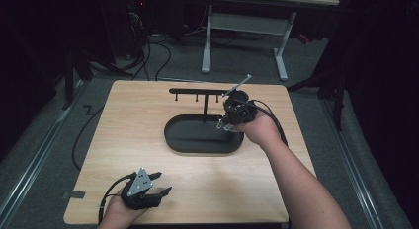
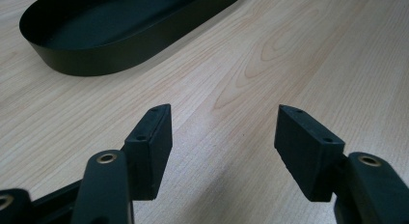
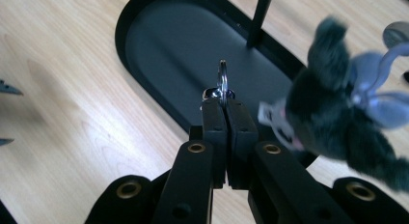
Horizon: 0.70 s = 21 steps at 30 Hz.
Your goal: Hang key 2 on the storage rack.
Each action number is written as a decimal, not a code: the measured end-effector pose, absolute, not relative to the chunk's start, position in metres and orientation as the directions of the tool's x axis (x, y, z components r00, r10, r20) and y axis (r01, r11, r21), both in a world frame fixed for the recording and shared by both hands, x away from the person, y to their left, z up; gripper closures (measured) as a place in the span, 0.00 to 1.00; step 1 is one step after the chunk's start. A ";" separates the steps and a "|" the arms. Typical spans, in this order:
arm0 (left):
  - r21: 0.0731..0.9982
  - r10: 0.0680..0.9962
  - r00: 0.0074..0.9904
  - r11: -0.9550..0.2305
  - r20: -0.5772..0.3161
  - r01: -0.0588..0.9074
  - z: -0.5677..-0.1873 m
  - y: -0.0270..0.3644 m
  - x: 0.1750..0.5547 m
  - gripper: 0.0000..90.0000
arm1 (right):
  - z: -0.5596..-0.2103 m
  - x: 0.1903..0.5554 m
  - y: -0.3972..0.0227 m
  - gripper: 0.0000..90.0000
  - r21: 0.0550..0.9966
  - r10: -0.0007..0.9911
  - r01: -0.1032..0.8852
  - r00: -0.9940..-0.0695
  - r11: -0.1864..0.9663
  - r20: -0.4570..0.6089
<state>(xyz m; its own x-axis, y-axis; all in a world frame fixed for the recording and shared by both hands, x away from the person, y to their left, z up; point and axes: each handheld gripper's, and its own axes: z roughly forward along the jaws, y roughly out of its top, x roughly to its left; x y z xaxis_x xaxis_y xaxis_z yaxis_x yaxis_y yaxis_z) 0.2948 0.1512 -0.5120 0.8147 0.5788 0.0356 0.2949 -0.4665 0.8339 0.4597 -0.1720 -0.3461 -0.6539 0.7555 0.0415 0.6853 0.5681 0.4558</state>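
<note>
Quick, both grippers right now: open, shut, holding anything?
Left gripper: open, nothing between its jaws, low over the table.
Right gripper: shut on the key ring, plush toy dangling from it above the tray.

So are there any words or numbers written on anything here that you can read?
None can be read.
The small white tag on the fuzzy grey keychain toy is too blurred to show any print.
The black tray, the rack, the table and both grippers show no writing.
</note>
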 end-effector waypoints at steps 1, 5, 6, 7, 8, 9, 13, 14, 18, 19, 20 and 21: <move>0.833 0.578 0.815 -0.468 0.036 0.295 -0.512 0.151 0.295 0.43 | -0.345 0.462 -0.171 0.99 0.455 0.758 0.687 -0.651 0.567 0.038; 0.832 0.578 0.815 -0.471 0.039 0.294 -0.512 0.152 0.295 0.43 | -0.340 0.468 -0.168 0.99 0.458 0.763 0.690 -0.646 0.561 0.038; 0.832 0.577 0.816 -0.470 0.036 0.295 -0.512 0.152 0.296 0.43 | -0.338 0.472 -0.167 0.99 0.461 0.765 0.690 -0.643 0.558 0.037; 0.832 0.577 0.816 -0.470 0.036 0.295 -0.512 0.152 0.296 0.43 | -0.338 0.472 -0.167 0.99 0.461 0.765 0.690 -0.643 0.558 0.037; 0.832 0.577 0.816 -0.471 0.038 0.294 -0.512 0.152 0.296 0.43 | -0.336 0.477 -0.166 0.99 0.465 0.768 0.690 -0.640 0.554 0.034; 0.832 0.577 0.816 -0.471 0.038 0.294 -0.512 0.152 0.296 0.43 | -0.335 0.479 -0.165 0.99 0.463 0.772 0.695 -0.635 0.550 0.036; 0.832 0.576 0.817 -0.472 0.039 0.293 -0.512 0.152 0.296 0.43 | -0.333 0.487 -0.163 0.99 0.470 0.774 0.694 -0.632 0.545 0.034; 0.832 0.576 0.817 -0.471 0.038 0.294 -0.512 0.152 0.296 0.43 | -0.333 0.489 -0.162 0.99 0.473 0.778 0.698 -0.627 0.538 0.039; 0.832 0.577 0.816 -0.469 0.037 0.294 -0.512 0.153 0.296 0.43 | -0.334 0.496 -0.160 0.99 0.474 0.781 0.700 -0.623 0.534 0.041; 0.834 0.578 0.815 -0.467 0.036 0.294 -0.512 0.153 0.296 0.43 | -0.334 0.497 -0.160 0.99 0.474 0.782 0.703 -0.621 0.530 0.047; 0.833 0.579 0.815 -0.468 0.038 0.294 -0.512 0.153 0.296 0.43 | -0.335 0.499 -0.161 0.99 0.474 0.781 0.702 -0.622 0.531 0.046; 0.833 0.579 0.814 -0.468 0.037 0.295 -0.512 0.153 0.296 0.43 | -0.335 0.500 -0.161 0.99 0.474 0.786 0.706 -0.617 0.526 0.046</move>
<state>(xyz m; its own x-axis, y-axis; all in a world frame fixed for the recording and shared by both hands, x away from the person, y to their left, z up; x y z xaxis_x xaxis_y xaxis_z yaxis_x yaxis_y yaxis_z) 0.2957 0.1530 -0.5122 0.8143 0.5792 0.0371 0.2950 -0.4681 0.8330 0.4995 -0.1613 -0.3349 -0.6165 0.7860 0.0459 0.7062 0.5263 0.4736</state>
